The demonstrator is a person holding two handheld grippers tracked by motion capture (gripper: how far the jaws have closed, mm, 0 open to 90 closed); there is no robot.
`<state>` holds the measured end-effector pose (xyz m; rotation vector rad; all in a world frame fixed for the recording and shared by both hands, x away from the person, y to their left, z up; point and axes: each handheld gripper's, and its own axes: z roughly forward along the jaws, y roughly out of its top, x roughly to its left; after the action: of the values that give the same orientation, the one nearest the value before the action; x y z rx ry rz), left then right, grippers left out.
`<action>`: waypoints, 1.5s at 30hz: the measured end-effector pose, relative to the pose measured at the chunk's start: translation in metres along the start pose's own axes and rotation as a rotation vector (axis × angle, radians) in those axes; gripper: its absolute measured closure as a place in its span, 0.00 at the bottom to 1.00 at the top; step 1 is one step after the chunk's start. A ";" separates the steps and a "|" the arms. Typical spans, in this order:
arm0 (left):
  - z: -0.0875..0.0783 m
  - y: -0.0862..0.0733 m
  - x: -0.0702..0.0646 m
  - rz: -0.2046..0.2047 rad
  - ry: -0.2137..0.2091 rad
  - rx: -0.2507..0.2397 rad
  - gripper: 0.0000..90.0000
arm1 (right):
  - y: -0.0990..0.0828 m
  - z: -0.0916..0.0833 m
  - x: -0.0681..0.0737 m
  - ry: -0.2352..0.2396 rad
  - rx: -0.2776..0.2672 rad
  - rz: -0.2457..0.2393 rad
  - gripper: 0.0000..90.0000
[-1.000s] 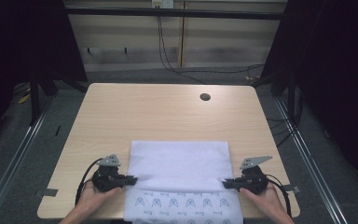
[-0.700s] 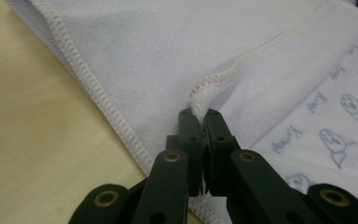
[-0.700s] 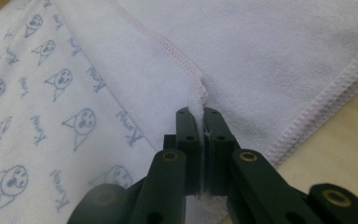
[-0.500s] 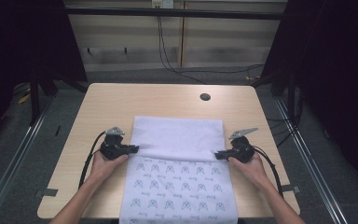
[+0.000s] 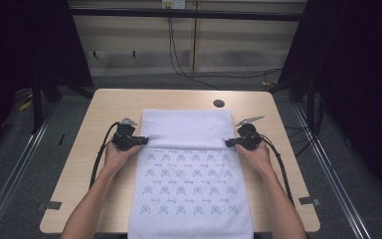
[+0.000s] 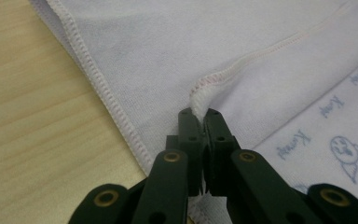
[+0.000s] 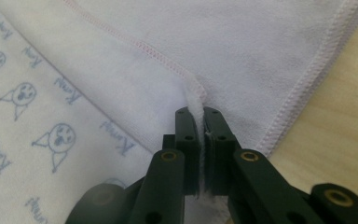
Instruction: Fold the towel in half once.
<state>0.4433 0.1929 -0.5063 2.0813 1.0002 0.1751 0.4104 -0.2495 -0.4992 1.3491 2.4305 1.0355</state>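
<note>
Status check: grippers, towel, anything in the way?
Left gripper and right gripper both clamped on towel hem. Towel half folded. Table ahead clear.

Desk (image 5: 109, 107) evenly lit from overhead; surroundings dark. High view soft, slightly grainy. Both gripper views sharp mid-frame, near tongs (image 6: 199, 114) blurred.
</note>
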 end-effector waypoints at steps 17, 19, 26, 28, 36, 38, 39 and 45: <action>0.020 0.019 0.012 -0.047 0.083 -0.041 0.97 | 0.014 0.012 -0.007 -0.075 -0.027 0.072 0.95; 0.015 0.017 0.012 -0.049 0.074 -0.035 0.97 | 0.013 0.011 -0.009 -0.061 -0.035 0.077 0.95; -0.026 0.028 -0.001 -0.014 0.016 -0.114 0.97 | 0.023 -0.022 -0.015 0.014 -0.166 0.083 0.95; -0.044 0.036 -0.007 0.008 -0.001 -0.142 0.97 | 0.027 -0.039 -0.016 0.043 -0.223 0.089 0.95; -0.117 0.052 -0.031 0.054 -0.050 -0.216 0.97 | 0.049 -0.107 0.014 0.112 -0.316 0.016 0.95; -0.135 0.045 -0.038 0.064 -0.073 -0.236 0.97 | 0.047 -0.119 0.027 0.126 -0.320 -0.031 0.95; -0.140 0.042 -0.041 0.071 -0.082 -0.238 0.97 | 0.045 -0.126 0.033 0.128 -0.323 -0.050 0.95; -0.184 0.027 -0.067 0.099 -0.148 -0.314 0.97 | 0.036 -0.163 0.060 0.158 -0.377 -0.112 0.95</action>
<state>0.3344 0.2475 -0.3503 1.8278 0.7302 0.2109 0.3259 -0.2689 -0.3446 1.0309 2.2279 1.5238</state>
